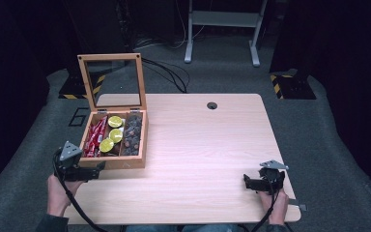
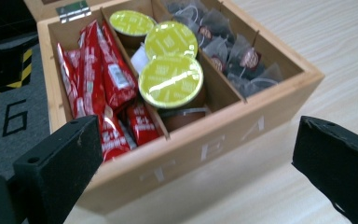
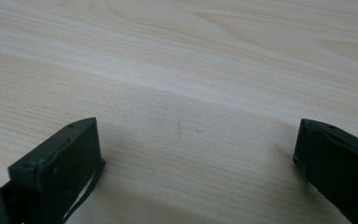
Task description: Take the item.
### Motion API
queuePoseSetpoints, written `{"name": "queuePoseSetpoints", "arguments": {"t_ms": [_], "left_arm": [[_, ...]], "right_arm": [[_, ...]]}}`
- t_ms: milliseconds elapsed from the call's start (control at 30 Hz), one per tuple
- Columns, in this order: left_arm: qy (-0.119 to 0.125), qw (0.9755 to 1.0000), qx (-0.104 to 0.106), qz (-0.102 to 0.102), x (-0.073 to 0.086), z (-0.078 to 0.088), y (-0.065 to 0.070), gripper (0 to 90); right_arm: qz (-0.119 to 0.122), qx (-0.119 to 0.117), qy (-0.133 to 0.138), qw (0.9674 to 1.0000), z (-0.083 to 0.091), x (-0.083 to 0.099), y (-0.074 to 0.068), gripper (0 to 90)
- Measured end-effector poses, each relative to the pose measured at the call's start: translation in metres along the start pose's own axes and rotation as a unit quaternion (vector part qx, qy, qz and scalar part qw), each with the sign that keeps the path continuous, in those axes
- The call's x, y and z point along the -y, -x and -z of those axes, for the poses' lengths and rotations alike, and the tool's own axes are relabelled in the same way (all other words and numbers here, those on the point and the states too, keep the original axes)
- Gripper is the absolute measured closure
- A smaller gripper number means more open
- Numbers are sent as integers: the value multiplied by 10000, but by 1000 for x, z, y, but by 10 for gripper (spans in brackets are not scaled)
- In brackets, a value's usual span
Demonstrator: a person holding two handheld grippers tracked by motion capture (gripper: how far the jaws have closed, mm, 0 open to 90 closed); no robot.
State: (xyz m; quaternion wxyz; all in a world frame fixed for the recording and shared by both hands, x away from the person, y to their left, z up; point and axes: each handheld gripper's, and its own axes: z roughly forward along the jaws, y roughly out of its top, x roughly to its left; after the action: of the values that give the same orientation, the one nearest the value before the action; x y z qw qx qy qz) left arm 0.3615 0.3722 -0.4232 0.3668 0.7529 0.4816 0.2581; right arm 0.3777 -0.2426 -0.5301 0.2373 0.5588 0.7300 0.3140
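A wooden tea box marked TEA stands at the table's left with its glass lid raised upright. Inside lie red sachets in the left compartment, yellow-green lidded capsules in the middle and dark tea bags on the right. My left gripper is open just in front of the box's near wall, with nothing between its jaws. My right gripper is open low over the bare table near the front right corner.
The light wooden table has a round cable hole near its far edge. Grey carpet surrounds it, with black cables and a grey metal stand on the floor behind. Yellow-black striped blocks sit at both far sides.
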Motion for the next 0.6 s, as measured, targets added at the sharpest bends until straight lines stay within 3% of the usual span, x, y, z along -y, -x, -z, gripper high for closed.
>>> {"name": "queuePoseSetpoints", "arguments": {"t_ms": [333, 600], "left_arm": [[-80, 9999, 112, -29, -26, -25, -10, 44], [-264, 9993, 271, 74, -31, -51, -17, 118]], "right_arm": [[1, -1, 0, 10000, 0, 0, 0, 0], [2, -3, 2, 10000, 0, 0, 0, 2]]}}
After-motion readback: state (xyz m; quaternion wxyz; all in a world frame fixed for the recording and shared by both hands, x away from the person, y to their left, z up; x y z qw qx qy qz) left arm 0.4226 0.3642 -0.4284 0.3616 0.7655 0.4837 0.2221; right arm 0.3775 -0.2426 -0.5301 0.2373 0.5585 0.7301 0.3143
